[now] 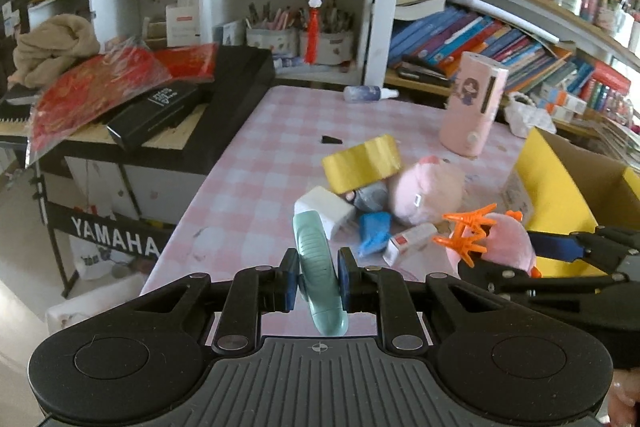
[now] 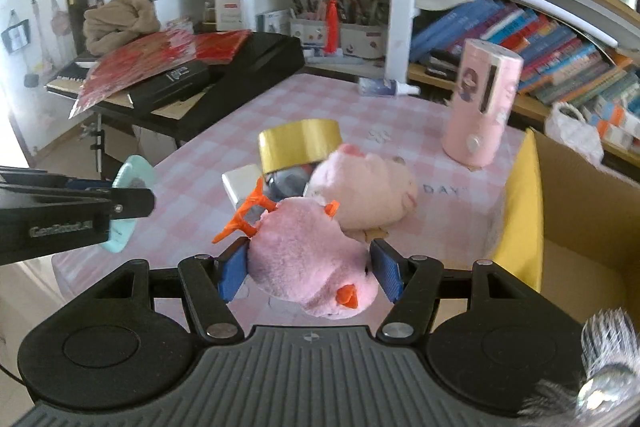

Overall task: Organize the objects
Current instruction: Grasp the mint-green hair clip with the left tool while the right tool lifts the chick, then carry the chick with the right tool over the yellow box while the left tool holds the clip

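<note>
Two hand-held grippers above a pink checked table (image 1: pixel 248 155), mid-transfer in a tidying task.

Left gripper (image 1: pixel 319 281): jaws clamped on a slim mint-green case (image 1: pixel 318 267), held edge-up and lifted clear of the tabletop; same case visible at far left of the right-wrist view (image 2: pixel 128 203).

Right gripper (image 2: pixel 310 269): jaws part-way apart, pads pressed into both flanks of a pink plush toy (image 2: pixel 308 267) with orange spikes and an orange beak, raised off the cloth.

Remaining pile at table centre: yellow tape roll (image 1: pixel 362 163), second pink plush (image 1: pixel 426 189), white block (image 1: pixel 326 209), blue item (image 1: pixel 374 231), small white-and-red box (image 1: pixel 408 243), all touching or overlapping. Tall pink box (image 1: pixel 474 103) upright at far right; small spray bottle (image 1: pixel 370 94) lying at far edge.

Open cardboard box (image 2: pixel 576 211) with yellow flaps at right, beside the table.

Step in hand, by judgement: carrying two picked items away from the pile. Likely destination: the cardboard box. Next move calls for swinging each load rightward over the box rim, lowering inside, then releasing; right load nearer, so probably first. Care needed to keep the two grippers from crossing.
</note>
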Demonstrator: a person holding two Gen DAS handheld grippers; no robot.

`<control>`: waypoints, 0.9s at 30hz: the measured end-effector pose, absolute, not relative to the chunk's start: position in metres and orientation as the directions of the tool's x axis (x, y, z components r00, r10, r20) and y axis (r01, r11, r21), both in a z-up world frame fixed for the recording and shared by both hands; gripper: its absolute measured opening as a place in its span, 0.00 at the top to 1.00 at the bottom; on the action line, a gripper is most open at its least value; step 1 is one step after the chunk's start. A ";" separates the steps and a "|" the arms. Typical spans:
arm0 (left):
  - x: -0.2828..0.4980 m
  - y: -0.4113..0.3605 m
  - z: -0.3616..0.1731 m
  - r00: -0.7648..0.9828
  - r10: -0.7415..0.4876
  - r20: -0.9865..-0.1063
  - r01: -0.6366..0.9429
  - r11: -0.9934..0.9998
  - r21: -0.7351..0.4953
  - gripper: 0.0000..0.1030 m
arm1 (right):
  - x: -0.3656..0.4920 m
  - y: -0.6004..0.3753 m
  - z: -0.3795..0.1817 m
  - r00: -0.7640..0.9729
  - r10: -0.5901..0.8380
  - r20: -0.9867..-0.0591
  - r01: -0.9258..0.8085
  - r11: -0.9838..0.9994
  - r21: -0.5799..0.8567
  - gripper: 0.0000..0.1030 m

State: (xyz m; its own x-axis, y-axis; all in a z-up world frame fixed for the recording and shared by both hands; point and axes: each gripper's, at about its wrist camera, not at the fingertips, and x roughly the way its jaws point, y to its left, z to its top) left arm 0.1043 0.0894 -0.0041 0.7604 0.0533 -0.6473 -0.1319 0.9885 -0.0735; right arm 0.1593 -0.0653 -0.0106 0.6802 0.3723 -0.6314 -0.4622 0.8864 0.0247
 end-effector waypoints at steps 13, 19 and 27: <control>0.049 0.082 -0.003 0.770 -0.023 -0.638 -0.040 0.996 -0.084 0.82 | 0.099 -0.072 -0.006 0.686 0.326 -0.650 -0.365 0.927 0.080 0.40; 0.030 0.077 -0.003 0.765 -0.049 -0.642 -0.006 0.997 -0.083 0.82 | 0.070 -0.076 -0.004 0.695 0.314 -0.647 -0.348 0.934 0.079 0.40; 0.008 0.065 0.001 0.767 -0.101 -0.634 0.069 0.995 -0.075 0.82 | 0.042 -0.090 -0.004 0.708 0.284 -0.647 -0.282 0.953 0.110 0.40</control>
